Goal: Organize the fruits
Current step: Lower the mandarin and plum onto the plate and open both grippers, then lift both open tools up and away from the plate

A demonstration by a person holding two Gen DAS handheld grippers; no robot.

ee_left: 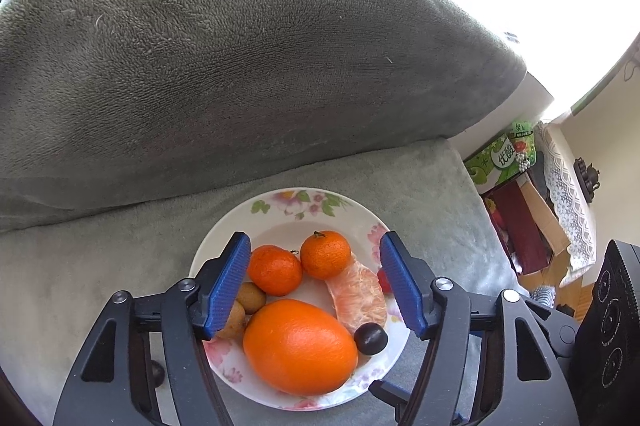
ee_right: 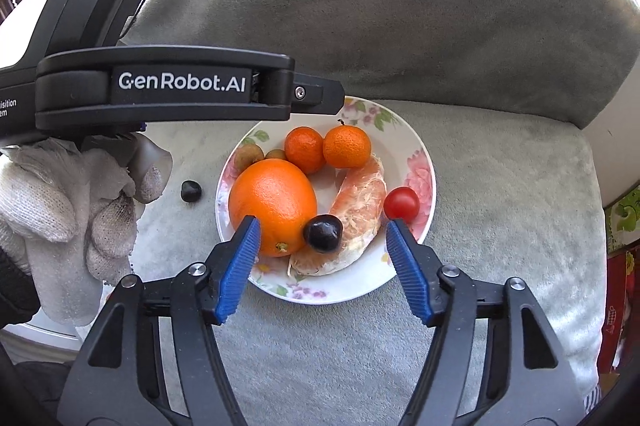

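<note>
With both grippers' fingers [ee_right: 242,258] wide and empty, your reach for the stray dark fruit [ee_right: 191,191] left of the plate [ee_right: 424,162] could roll it across the soft cushion [ee_right: 500,226].

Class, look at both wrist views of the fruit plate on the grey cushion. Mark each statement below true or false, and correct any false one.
1. The large orange lies on the plate. True.
2. Every dark round fruit is on the plate. False: one dark fruit lies on the cushion beside it.
3. The right gripper grips the red tomato. False: its fingers stand open, holding nothing.
4. Two small tangerines sit side by side. True.
</note>
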